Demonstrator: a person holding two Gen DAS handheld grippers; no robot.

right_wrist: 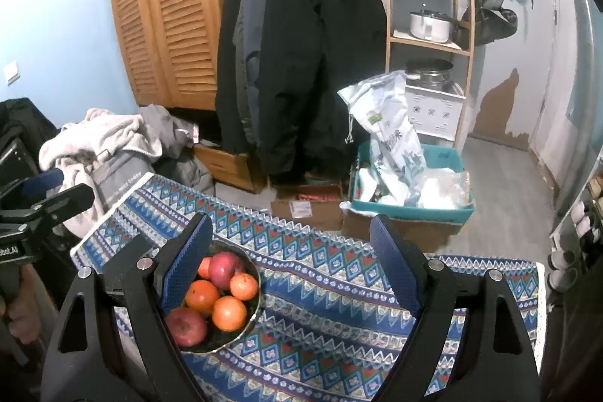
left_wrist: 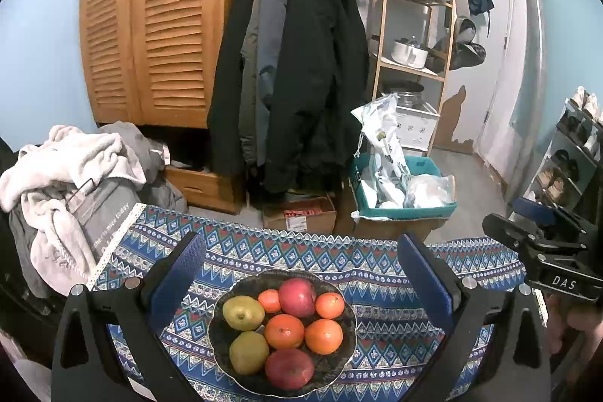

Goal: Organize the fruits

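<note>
A dark bowl (left_wrist: 346, 349) sits on the patterned blue tablecloth (left_wrist: 377, 262). It holds two red apples (left_wrist: 297, 296), two yellow-green pears (left_wrist: 243, 312) and several oranges (left_wrist: 284, 331). My left gripper (left_wrist: 301, 251) is open and empty, held above the bowl with the fruit between its fingers. My right gripper (right_wrist: 292, 232) is open and empty, to the right of the bowl (right_wrist: 253, 321); its left finger (right_wrist: 186, 262) hides the bowl's left part. The right gripper also shows at the right edge of the left wrist view (left_wrist: 542, 243).
Beyond the table's far edge are cardboard boxes (left_wrist: 301, 217), a teal bin (left_wrist: 399, 210) with bags, hanging coats (left_wrist: 297, 70) and a wooden shelf (left_wrist: 414, 25). A pile of laundry (left_wrist: 71, 176) lies at the left. A shoe rack (left_wrist: 573, 157) stands at the right.
</note>
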